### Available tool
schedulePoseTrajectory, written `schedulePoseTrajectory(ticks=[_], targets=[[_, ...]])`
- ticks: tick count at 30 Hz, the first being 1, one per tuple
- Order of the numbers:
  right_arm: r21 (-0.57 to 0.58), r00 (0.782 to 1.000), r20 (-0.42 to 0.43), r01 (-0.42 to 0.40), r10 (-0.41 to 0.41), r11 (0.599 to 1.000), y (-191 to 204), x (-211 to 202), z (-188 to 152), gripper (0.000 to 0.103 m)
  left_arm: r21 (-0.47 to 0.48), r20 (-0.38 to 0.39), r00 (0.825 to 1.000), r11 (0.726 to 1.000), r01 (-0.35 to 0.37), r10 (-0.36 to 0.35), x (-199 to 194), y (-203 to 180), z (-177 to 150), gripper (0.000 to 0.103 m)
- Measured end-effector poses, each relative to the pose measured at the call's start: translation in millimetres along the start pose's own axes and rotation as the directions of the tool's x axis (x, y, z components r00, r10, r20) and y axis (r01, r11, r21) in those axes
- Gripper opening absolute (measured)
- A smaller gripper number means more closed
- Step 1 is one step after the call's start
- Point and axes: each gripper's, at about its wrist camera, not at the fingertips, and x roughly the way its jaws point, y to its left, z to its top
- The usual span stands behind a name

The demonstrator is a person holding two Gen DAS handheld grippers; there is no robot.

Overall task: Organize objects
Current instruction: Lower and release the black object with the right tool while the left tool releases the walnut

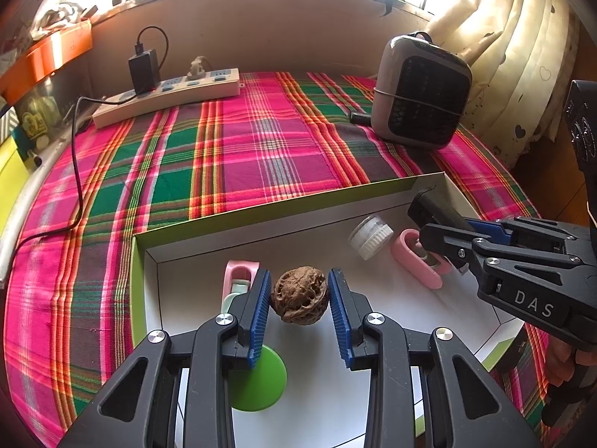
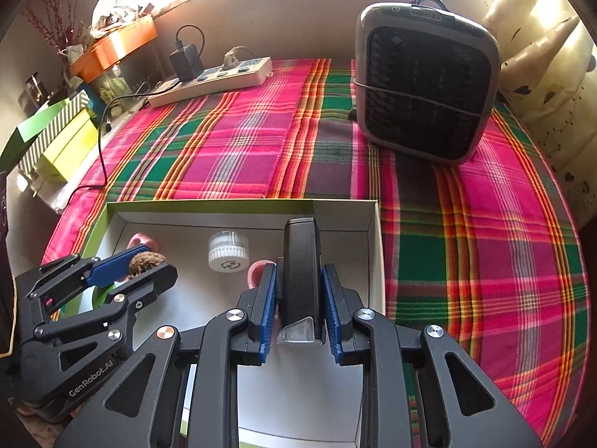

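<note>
On the plaid cloth lies a shallow box with green outside and white inside; it seems to be the place where the small objects are collected. Behind it stand a grey fan heater and a power strip with a black charger; both are well apart from the box and do not block the work.

Over the right part of the box, the right gripper has its jaws pressed on a black stapler-like object, which points forward, probably so it can go down along the right wall. Over the left part, the left gripper pinches a walnut between its blue pads, above the white floor.

Inside the box lie a green disc, two pink objects and a small jar on its side. I think these leave little free floor, so each gripper must choose a gap. The two grippers are near each other and could touch.
</note>
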Motion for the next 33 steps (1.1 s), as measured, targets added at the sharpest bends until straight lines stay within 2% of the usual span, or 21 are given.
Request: schedulePoseTrajectory(ticks=[3,9,33], targets=[[0.006,1.0,0.018,0.001,-0.001,1.0,-1.6,-2.7,0.7,0.025,0.0,0.0,1.0,1.0,-0.002,0.002,-0.3,0.2,0.2,0.029],[-0.029,0.998,0.023,0.061,-0.06,0.998,2.8,0.2,4.4,0.025,-0.001,0.0,1.0,1.0,-0.002,0.002,-0.2,-0.2,0.0,0.029],[0.021,0.999,0.012,0.047,-0.047,0.999,-3.9,4.8,6.0,0.025,0.001,0.001,1.0,1.0,-0.008,0.008,-0.4,0.1,0.5,0.029]])
